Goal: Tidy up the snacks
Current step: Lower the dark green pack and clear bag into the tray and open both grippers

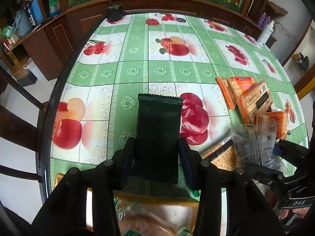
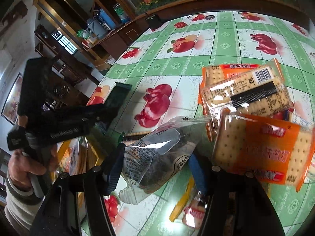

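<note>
Dark green foil fills the middle of the left wrist view: a snack packet [image 1: 158,137] stands between the fingers [image 1: 129,163] of the left gripper [image 1: 157,163], which pinch it by its long sides, its serrated top edge pointing away. Under it lies the tabletop [image 1: 137,70], covered in a green-and-white fruit-print cloth that is bare out to the curved far edge and to the dark rim on the left. To the right, orange cracker packs [image 1: 254,100] lie in a loose heap close to the right edge. A small black object [image 1: 114,13] sits at the far rim. Below the fingers, a yellow-edged pack is partly hidden.

From the right wrist view, the right gripper [image 2: 155,169] has its fingers [image 2: 114,171] closed on a clear bag [image 2: 157,153] with dark contents and printed text, held above the cloth. Cracker packs [image 2: 246,94] crowd the space just right of it, one [image 2: 261,149] almost touching the bag. At the left, a hand [image 2: 23,167] holds the left gripper with the green packet [image 2: 120,94] near the tabletop's edge. Open cloth stretches beyond toward the far rim.
</note>
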`<control>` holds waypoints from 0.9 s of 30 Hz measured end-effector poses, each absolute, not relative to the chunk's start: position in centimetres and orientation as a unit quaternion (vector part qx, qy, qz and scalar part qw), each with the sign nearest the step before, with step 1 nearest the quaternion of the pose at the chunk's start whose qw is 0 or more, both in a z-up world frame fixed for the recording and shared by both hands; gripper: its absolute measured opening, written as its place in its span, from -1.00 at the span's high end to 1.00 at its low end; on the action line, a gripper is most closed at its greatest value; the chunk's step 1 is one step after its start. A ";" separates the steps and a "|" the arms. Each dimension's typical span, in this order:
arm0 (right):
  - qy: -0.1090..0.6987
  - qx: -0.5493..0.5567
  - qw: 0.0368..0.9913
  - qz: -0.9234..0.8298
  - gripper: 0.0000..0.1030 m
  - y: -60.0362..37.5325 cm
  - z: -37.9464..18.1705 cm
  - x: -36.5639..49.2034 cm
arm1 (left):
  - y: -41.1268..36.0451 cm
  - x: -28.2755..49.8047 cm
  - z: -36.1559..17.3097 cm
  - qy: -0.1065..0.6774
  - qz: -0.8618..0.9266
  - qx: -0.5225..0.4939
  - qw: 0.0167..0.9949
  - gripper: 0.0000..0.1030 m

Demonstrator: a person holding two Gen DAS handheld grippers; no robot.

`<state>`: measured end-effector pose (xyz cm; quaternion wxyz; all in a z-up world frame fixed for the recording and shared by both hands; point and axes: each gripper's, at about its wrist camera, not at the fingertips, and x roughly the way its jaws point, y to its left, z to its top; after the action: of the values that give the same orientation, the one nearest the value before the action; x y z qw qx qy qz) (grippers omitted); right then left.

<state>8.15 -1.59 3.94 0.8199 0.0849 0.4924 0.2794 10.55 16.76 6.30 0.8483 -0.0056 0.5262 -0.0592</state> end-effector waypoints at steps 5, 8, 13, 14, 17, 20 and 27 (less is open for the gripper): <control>0.487 0.095 0.821 0.284 -0.20 -2.4 4.3 7.4 | 16.6 9.2 7.4 0.517 -0.071 -0.020 0.853 0.10; 0.483 0.102 0.821 0.286 -0.20 -3.0 4.6 6.9 | 16.5 7.9 8.1 0.510 -0.074 -0.022 0.857 0.10; 0.473 0.110 0.823 0.295 -0.18 -3.5 5.5 5.6 | 16.6 5.3 9.3 0.498 -0.079 -0.024 0.863 0.10; 0.471 0.109 0.823 0.299 -0.14 -3.4 5.7 5.2 | 16.6 4.8 9.4 0.496 -0.080 -0.025 0.864 0.10; 0.468 0.101 0.821 0.310 -0.12 -2.6 6.2 4.4 | 16.9 3.3 9.7 0.493 -0.082 -0.027 0.866 0.10; 0.469 0.091 0.818 0.321 -0.11 -1.5 6.3 3.8 | 17.4 1.8 9.8 0.493 -0.078 -0.034 0.866 0.10; 0.467 0.079 0.807 0.353 -0.11 0.8 7.0 2.1 | 19.1 -1.9 10.9 0.478 -0.077 -0.042 0.874 0.10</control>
<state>2.11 0.84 7.04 0.8067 0.0793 0.4673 0.3529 -1.92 19.08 10.94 0.8741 -0.0417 0.4777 -0.0771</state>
